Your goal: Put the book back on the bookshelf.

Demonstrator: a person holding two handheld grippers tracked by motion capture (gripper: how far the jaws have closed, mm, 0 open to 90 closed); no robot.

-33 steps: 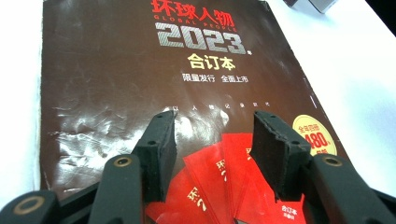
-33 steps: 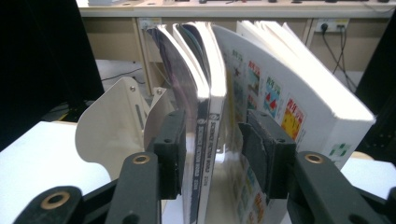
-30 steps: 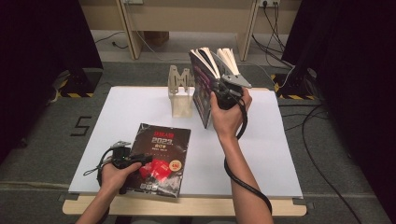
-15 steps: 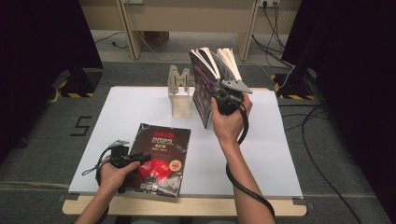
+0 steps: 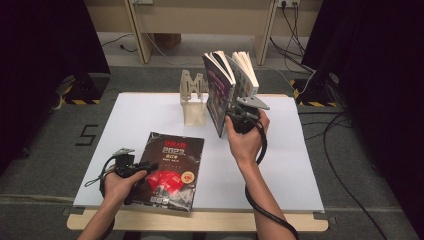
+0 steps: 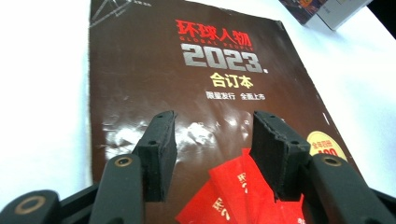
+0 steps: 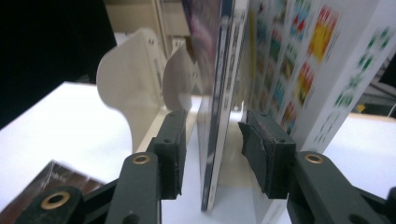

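Reaching up and forward from the near edge, the person's right forearm rises steeply, wrist bent, with the right gripper (image 5: 240, 119) at the lower edge of two upright books (image 5: 227, 90) in the far middle of the white table (image 5: 150, 110). In the right gripper view its jaws stand apart around the dark-covered book (image 7: 217, 121), whose bottom edge sits between the pads with a gap on each side; whether they grip it I cannot tell. A pale bookstand (image 5: 192, 97) stands just left of the books. At near left, the left hand (image 5: 117, 185) lies low, and the left gripper (image 5: 142, 167) rests over a brown magazine (image 5: 172, 167) lying flat, jaws open with nothing between them, hovering above the cover's red packets (image 6: 238, 191). Beyond the table are grey carpet (image 5: 60, 130), black curtains (image 5: 45, 45) on both sides, wooden desk legs (image 5: 137, 30) and loose cables (image 5: 345, 165)
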